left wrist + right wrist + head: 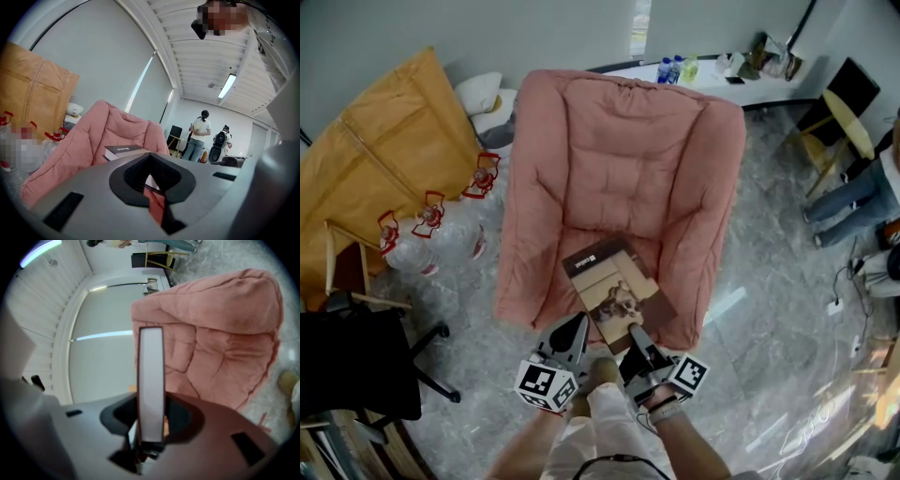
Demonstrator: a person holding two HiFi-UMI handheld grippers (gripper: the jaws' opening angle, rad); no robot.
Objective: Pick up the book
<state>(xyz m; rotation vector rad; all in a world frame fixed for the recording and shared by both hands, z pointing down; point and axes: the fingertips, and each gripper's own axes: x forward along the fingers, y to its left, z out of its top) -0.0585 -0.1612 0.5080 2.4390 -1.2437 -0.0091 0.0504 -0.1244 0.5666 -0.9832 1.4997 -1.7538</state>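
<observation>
A big pink padded armchair (pixel 619 169) fills the middle of the room on the grey marbled floor (pixel 769 347). Flattened brown cardboard (pixel 384 159) leans against the wall to its left, and a black office chair (pixel 356 366) stands nearer, beside some clear water jugs (pixel 431 234) with red handles. The book (pixel 614 291) sits at the front of the armchair's seat, cover up and turned at a slant. The right gripper (pixel 636 330) pinches its near edge, and in the right gripper view the pale page edge (pixel 151 380) stands upright, clamped between the jaws. The left gripper (pixel 577 328) is just beside the book's near left corner, its jaws pressed together on nothing.
</observation>
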